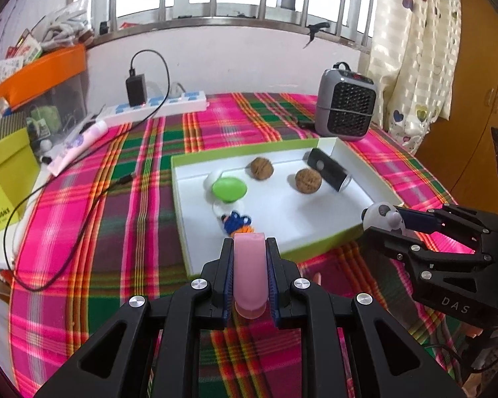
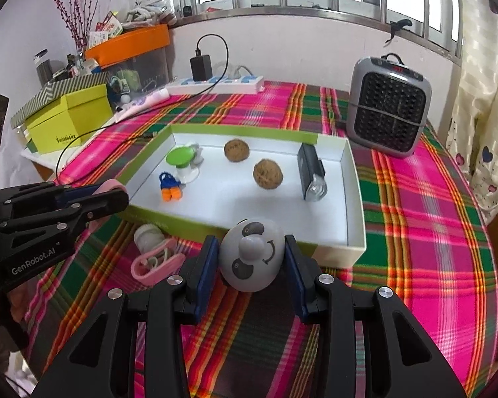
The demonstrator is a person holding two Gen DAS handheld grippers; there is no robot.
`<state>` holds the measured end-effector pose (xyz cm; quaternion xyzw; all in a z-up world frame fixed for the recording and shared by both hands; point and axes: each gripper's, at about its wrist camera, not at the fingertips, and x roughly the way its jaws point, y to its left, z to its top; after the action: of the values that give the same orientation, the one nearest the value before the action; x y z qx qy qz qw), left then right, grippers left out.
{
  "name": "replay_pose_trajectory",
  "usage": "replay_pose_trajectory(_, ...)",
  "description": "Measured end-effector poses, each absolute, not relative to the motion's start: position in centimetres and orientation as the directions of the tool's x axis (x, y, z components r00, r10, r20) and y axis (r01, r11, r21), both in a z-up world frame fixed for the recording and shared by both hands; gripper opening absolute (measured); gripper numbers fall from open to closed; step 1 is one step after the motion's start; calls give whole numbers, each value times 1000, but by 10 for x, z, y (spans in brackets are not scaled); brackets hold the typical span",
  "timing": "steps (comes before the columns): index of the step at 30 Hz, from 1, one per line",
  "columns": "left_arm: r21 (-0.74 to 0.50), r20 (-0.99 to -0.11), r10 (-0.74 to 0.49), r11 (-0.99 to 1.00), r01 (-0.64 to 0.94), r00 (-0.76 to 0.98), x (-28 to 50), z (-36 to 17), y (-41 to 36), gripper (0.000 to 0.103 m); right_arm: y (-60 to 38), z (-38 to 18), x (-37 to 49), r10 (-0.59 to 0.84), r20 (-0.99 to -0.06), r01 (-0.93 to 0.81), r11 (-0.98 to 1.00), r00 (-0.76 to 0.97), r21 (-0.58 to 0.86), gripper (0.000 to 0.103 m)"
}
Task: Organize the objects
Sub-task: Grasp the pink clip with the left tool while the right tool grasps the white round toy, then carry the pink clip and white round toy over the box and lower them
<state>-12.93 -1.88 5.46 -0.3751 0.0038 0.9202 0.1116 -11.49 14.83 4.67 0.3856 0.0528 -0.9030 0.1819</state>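
My left gripper (image 1: 250, 252) is shut on a flat pink piece (image 1: 250, 275), held above the plaid cloth just before the near edge of the white box lid (image 1: 315, 229). My right gripper (image 2: 251, 248) is shut on a grey egg-shaped panda toy (image 2: 251, 253) near the lid's front right corner; the same toy (image 1: 383, 217) shows at the right of the left wrist view. Inside the lid (image 2: 355, 199) lie two walnuts (image 2: 268, 174), a green-capped white item (image 2: 182, 159), a blue and orange figure (image 2: 169, 187) and a black flashlight (image 2: 310, 174).
A pink clip with a white round thing (image 2: 152, 255) lies on the cloth before the lid. A grey heater (image 2: 390, 109) stands at the back right. A power strip (image 2: 215, 83) with a charger and a black cable, yellow-green boxes (image 2: 69, 119) and an orange bin sit at the left and back.
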Motion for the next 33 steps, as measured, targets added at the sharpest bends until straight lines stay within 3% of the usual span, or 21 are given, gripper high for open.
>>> replay_pose_trajectory(19, -95, -698, 230, -968, -231, -678, -183, 54, 2, 16, 147, 64, -170, -286, -703, 388, -922, -651, 16, 40)
replay_pose_trajectory(33, -92, -719, 230, -967, -238, -656, -223, 40, 10, 16, 137, 53, -228, -298, -743, 399, -916, -599, 46, 40)
